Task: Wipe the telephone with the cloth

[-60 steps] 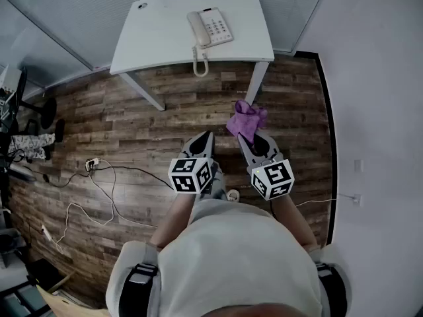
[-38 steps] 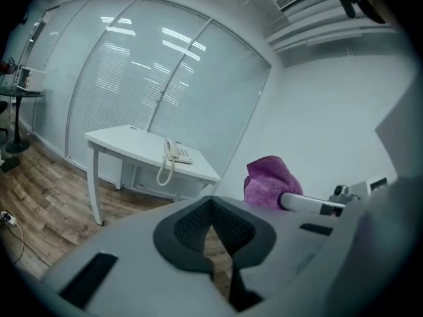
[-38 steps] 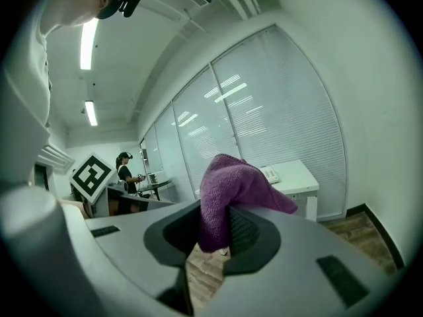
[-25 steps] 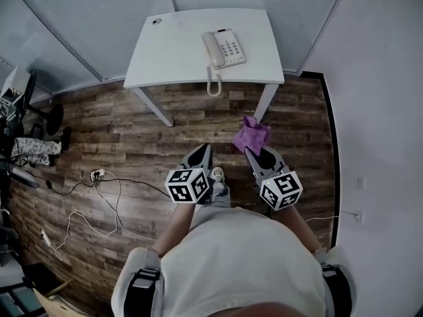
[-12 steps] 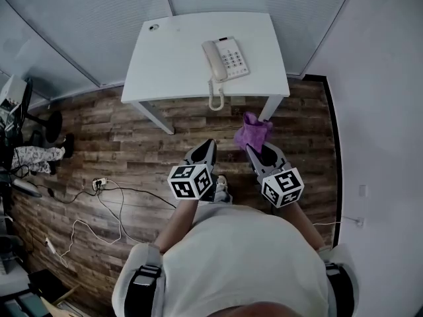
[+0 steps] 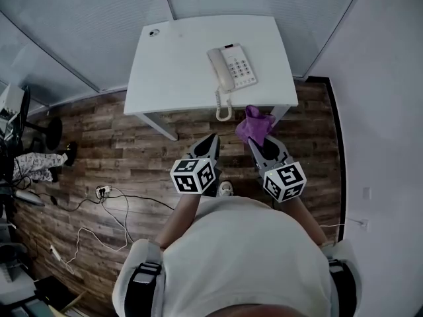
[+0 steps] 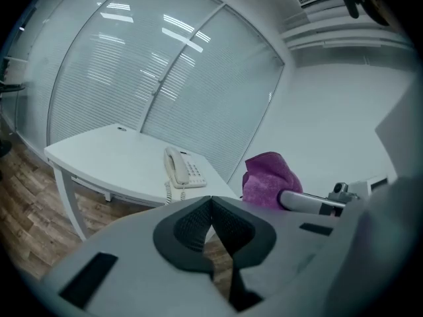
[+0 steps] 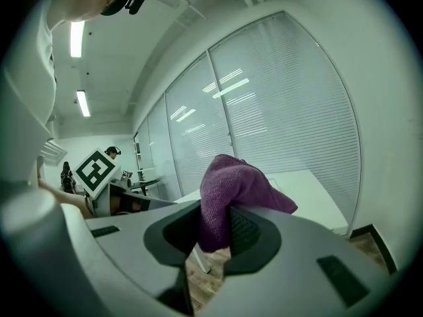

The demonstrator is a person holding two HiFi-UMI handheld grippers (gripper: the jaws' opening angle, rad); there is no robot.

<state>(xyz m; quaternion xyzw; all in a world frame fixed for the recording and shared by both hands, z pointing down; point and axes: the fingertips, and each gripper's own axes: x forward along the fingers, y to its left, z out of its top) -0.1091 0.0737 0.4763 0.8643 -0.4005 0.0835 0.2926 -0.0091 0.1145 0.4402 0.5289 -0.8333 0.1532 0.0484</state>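
**Cloth carried, telephone not yet reached**

1. Lower centre of the head view: the person's torso [image 6: 244,256], with both forearms held out ahead.
2. Left gripper [image 6: 211,141], centre frame. Its jaws are pressed together with nothing between them. It is likely kept free to steady the telephone later.
3. Right gripper [image 6: 256,144], just right of item 2. Its jaws are clamped on the purple cloth [image 6: 254,124]. The bulk of the cloth bunches up beyond the jaw tips, which would leave a loose pad free for wiping.
4. Wood floor [image 6: 132,144], under and left of the grippers, with loose cables [image 6: 99,200] at lower left.
5. White table [image 6: 172,65], upper centre. The cloth hangs near its front right edge but is apart from it.
6. Telephone [image 6: 232,67], right of centre on the table, handset in its cradle. Its coiled cord [image 6: 223,107] hangs over the front edge. The cloth has not touched it, so wiping has not begun.
7. Glass wall with blinds [image 6: 99,18], along the top of the frame.
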